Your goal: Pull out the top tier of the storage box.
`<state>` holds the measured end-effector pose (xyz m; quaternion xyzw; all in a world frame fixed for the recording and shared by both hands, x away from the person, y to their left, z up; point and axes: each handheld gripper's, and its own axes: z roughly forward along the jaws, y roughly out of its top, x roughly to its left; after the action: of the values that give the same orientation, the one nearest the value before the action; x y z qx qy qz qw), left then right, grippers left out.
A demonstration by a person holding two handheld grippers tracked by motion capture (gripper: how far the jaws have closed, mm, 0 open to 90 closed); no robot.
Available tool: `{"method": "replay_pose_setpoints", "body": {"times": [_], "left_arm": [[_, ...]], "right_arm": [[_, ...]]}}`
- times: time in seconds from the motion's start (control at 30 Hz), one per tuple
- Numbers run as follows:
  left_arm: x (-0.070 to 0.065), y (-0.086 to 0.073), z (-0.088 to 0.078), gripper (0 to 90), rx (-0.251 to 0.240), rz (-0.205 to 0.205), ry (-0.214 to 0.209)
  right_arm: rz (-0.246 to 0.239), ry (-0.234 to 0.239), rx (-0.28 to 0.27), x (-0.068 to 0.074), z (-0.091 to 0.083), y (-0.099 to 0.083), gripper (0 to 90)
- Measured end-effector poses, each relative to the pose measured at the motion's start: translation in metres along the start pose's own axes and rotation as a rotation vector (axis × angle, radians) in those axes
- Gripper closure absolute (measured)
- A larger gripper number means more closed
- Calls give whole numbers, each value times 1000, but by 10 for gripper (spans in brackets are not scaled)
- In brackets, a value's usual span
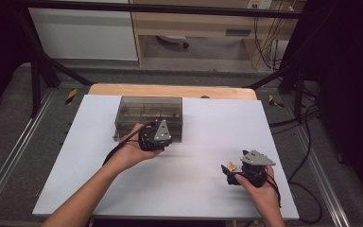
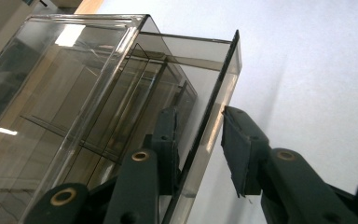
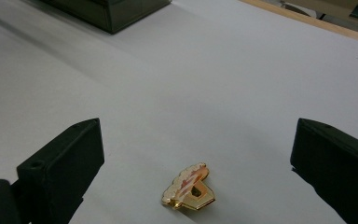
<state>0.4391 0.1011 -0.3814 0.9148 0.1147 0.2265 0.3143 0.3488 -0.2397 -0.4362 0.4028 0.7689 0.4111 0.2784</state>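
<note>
A smoky clear plastic drawer box [image 1: 142, 109] stands at the back of the white table [image 1: 194, 142]. In the left gripper view its drawer [image 2: 200, 60] is pulled partly out of the case [image 2: 60, 79]. My left gripper [image 1: 157, 125] [image 2: 198, 112] straddles the drawer's front wall, one jaw inside and one outside. A narrow gap shows between the outer pad [image 2: 235, 154] and the wall. A small gold and pink pin [image 3: 189, 186] [image 1: 231, 166] lies flat on the table. My right gripper [image 1: 228, 173] [image 3: 198, 126] stands open around it, jaws far apart and not touching it.
A wooden edge [image 1: 170, 90] of the table shows behind the white sheet. A black metal frame [image 1: 42, 66] surrounds the table, with cables [image 1: 307, 156] on the floor at the right. Bare white surface lies between the two hands.
</note>
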Motion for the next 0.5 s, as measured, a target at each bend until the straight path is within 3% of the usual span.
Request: {"method": "replay_pose_setpoints", "body": {"times": [0.5], "left_arm": [[-5,-3,-6,679,-1,8,-25]], "right_arm": [[-8,5,4,1,1,0,34]]}}
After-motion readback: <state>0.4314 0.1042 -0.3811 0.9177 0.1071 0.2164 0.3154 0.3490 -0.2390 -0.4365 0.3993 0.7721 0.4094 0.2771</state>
